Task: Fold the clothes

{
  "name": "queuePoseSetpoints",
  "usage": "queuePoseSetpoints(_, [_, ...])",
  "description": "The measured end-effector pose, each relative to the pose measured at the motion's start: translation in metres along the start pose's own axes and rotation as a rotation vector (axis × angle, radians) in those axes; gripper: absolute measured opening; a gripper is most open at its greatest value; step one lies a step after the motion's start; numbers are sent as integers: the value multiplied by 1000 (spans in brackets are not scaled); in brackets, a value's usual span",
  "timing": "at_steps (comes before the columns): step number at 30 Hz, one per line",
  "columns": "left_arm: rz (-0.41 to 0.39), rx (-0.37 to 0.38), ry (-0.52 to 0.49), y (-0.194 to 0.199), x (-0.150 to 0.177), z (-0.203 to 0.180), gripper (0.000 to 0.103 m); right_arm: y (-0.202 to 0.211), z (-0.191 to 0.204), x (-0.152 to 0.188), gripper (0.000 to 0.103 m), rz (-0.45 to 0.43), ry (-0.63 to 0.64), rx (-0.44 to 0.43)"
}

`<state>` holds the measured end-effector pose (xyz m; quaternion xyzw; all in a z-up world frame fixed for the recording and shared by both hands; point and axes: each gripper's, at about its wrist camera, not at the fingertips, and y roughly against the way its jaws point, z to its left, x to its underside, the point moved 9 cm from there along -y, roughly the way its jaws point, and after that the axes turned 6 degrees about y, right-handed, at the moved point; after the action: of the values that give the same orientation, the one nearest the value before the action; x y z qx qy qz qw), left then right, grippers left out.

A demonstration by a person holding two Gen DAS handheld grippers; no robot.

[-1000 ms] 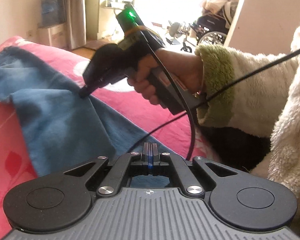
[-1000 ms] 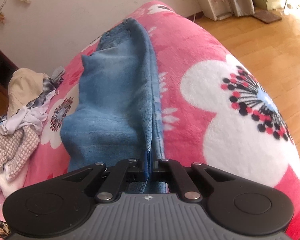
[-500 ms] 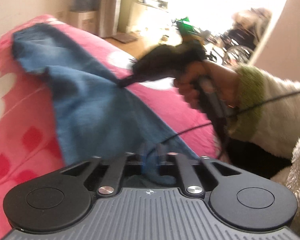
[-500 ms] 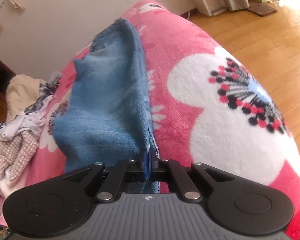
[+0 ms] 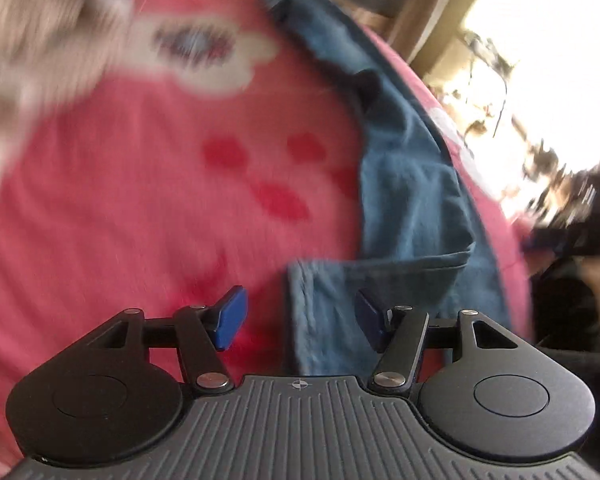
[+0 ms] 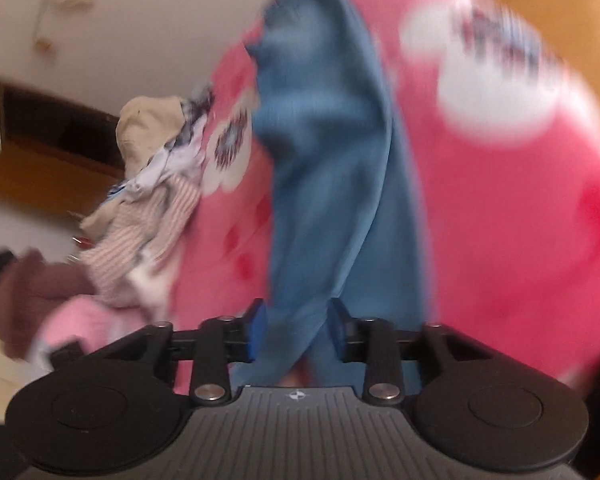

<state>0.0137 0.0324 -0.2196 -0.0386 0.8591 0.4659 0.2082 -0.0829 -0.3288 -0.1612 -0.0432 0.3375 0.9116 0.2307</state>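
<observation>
While both pairs of jaws are opening, long blue denim jeans [image 6: 332, 184] lie lengthwise along the pink flowered fleece blanket [image 5: 132, 216], near its right edge. Left gripper [image 5: 300, 316]: released, hem between pads. Right gripper [image 6: 296, 332]: cloth between, apparently free. Step: letting go; next, regrasp. Blur hides detail.

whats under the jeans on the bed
The jeans lie on the pink flowered blanket, which shows all round them. Whatever is directly beneath the denim is covered.
</observation>
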Motion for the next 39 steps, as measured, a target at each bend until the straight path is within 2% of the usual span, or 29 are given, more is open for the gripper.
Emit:
queuePoseSetpoints(1, [13,30,49,-5,3,4,60,-11,0,8,37,21,-58,-15])
queuePoseSetpoints(4, [7,59,58,-17,4,3,60,-34,1,21,38,46,-163,-31])
queuePoseSetpoints(10, [5,38,-95,-35,4,-14,59,-57,-1,27,39,39,-291,-19])
queuePoseSetpoints(15, [-23,28,-142,-43,3,-14,48,-64,-15,23,41,24,-358,10])
queuePoseSetpoints(18, [-38,17,-141,-49,3,-11,37,-69,-22,22,41,28,-371,30])
queuePoseSetpoints(19, [-50,21,-137,-48,2,-10,28,-71,-23,23,41,28,-377,32])
queuePoseSetpoints(20, [-64,29,-135,-46,0,-10,11,-72,-24,23,41,29,-382,34])
queuePoseSetpoints(22, [-98,55,-130,-40,-2,-12,0,-73,-25,24,41,29,-384,38])
queuePoseSetpoints(27, [-185,167,-124,-5,-12,-36,0,-71,-25,26,41,18,-389,46])
queuePoseSetpoints(30, [-194,246,-135,18,-22,-61,0,-63,-23,26,41,-4,-381,42])
queuePoseSetpoints(32, [-171,292,-210,30,-29,-88,0,-56,-22,28,41,-30,-383,45])
queuePoseSetpoints(35, [-118,338,-398,45,-35,-137,0,-43,-23,33,41,-73,-397,40])
queuePoseSetpoints(39, [12,383,-682,51,-20,-211,0,-17,-26,43,41,-134,-405,13])
